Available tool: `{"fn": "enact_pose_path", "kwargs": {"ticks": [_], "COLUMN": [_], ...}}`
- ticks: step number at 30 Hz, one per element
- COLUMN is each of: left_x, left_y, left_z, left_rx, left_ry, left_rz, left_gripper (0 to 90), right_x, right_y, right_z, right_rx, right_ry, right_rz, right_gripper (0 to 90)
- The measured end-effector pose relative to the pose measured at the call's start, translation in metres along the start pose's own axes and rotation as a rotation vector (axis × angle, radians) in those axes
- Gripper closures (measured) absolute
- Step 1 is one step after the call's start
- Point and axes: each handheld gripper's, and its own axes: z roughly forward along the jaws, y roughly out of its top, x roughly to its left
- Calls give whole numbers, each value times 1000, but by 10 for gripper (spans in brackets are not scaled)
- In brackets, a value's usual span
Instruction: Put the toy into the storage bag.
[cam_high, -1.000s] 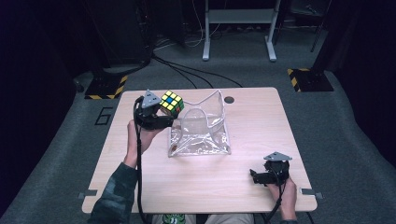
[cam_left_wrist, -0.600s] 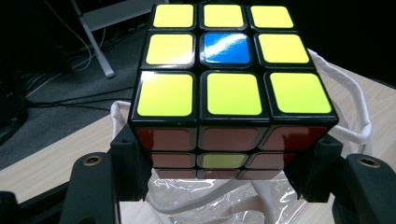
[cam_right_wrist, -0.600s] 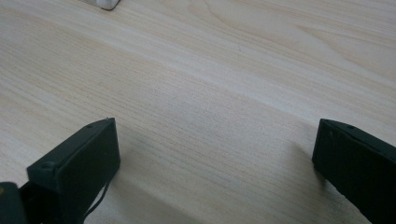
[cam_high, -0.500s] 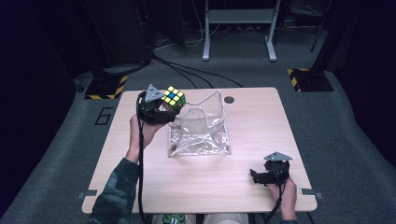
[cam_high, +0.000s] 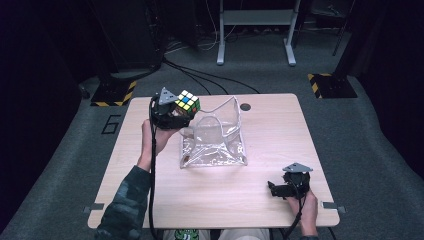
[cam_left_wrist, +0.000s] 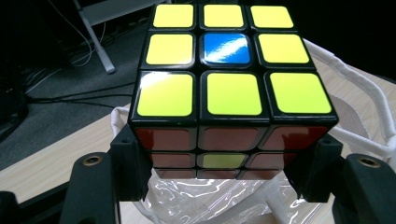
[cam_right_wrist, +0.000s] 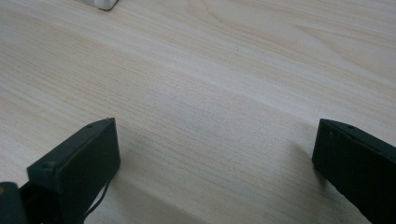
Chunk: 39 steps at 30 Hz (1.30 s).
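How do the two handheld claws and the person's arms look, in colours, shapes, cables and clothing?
Both claws are black, each with two blocky black jaws. The left claw and the right claw each carry a grey three-cornered plate on top. A black cable trails from each toward the person. The left forearm wears a dark green camouflage-patterned sleeve. The left claw view shows round brass-coloured screw heads on the jaw arms.

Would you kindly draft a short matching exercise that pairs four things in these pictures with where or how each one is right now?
Things:
1. puzzle cube
2. clear plastic bag
3. right gripper
4. left gripper

States:
A. open, low over bare wood at the table's near right
B. shut, held up beside the bag's mouth
C. clamped between two black jaws, yellow face up
D. lying mid-table, mouth standing open

Pairs: 1-C, 2-D, 3-A, 4-B
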Motion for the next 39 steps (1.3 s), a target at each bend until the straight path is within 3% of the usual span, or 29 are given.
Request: {"fn": "enact_pose_path", "kwargs": {"ticks": [35,39], "left_x": [17,16], "left_y": [-19,-21], "left_z": [34,37], "left_rx": [125,138], "left_ry": [-15,-18], "left_rz": [-70,-64], "left_gripper": [341,341], "right_x": [0,0], "right_y": [0,0], "right_z": [0,0], "right_rx": [0,0], "right_ry": [0,0], "right_rz": [0,0], "right_gripper": [1,1]}}
